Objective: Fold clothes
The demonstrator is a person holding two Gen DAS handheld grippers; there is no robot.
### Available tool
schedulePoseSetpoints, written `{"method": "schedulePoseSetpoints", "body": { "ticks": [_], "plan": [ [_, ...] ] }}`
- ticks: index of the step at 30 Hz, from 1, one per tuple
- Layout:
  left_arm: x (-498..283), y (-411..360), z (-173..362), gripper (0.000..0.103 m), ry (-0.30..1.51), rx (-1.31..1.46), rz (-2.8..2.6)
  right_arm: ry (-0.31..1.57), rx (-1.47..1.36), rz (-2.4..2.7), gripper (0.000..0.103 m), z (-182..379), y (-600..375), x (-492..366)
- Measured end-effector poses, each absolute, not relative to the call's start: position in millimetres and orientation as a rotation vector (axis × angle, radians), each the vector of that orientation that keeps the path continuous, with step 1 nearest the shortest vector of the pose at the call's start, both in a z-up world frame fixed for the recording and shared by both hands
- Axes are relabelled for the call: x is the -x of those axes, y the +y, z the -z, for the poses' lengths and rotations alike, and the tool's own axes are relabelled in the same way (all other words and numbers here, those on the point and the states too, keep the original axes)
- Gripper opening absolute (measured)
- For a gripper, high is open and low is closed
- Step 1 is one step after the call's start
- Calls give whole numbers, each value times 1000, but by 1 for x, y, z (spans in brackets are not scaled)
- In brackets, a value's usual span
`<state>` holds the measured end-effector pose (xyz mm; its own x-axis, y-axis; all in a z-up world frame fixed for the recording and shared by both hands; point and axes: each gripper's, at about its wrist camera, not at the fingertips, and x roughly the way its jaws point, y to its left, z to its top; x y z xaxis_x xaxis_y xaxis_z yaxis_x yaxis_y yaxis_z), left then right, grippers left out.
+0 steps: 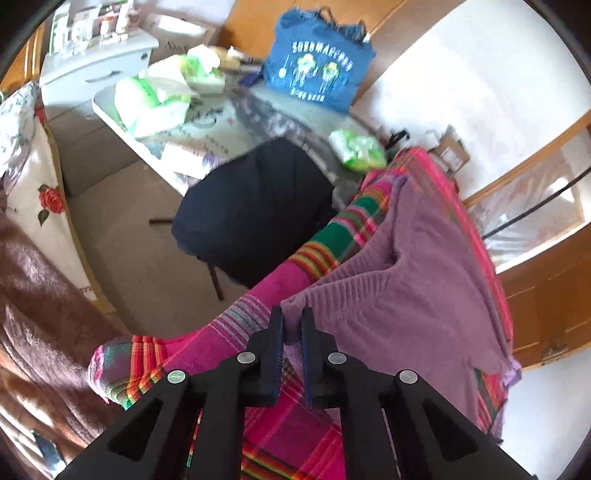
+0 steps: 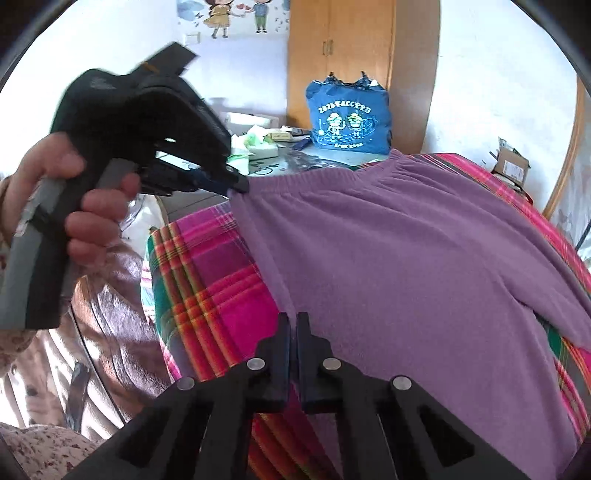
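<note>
My left fingers [image 1: 292, 322] pinch the ribbed corner of the purple sweater [image 1: 413, 288]; my right fingers [image 2: 292, 325] clamp its near edge — both clenched on fabric. The sweater lies spread across the plaid blanket [image 2: 207, 280], blue bag [image 2: 349, 118] beyond.

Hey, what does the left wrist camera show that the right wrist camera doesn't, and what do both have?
Only the left wrist view shows the dark navy padded chair and the white drawer cabinet. Only the right wrist view shows the person's hand holding the left gripper, pinching the purple knit sweater's corner, plus the cartoon wall sticker. Both show the sweater on the pink plaid blanket and the blue printed tote bag.
</note>
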<state>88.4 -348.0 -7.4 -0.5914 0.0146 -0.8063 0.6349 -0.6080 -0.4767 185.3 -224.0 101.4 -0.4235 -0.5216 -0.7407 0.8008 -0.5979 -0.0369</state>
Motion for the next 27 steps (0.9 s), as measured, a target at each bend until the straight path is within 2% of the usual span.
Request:
{"method": "schedulePoseSetpoints", "body": {
  "ticks": [8,10,14,16,20,22,27],
  "plan": [
    [-88,-350,9,13,1127,-1166,2212,472,-938,2032,3,-98,-225,-183],
    [-88,-349,9,14,1126,-1169,2204,478,-955,2013,7,-95,-226,-183],
    [-91,-348,5,24,1116,-1166,2187,446,-961,2023,13,-103,-217,-186],
    [-98,-348,1,24,1108,-1137,2187,397,-950,2050,21,-111,-203,-186],
    [-110,-340,-17,27,1040,-1050,2237,289,-925,2143,22,-130,-163,-184],
    [-114,-329,-30,32,1003,-1008,2291,229,-910,2211,23,-141,-138,-181],
    [-105,-283,-51,32,875,-1023,2476,91,-907,2536,28,-164,-44,-171]
  ]
}}
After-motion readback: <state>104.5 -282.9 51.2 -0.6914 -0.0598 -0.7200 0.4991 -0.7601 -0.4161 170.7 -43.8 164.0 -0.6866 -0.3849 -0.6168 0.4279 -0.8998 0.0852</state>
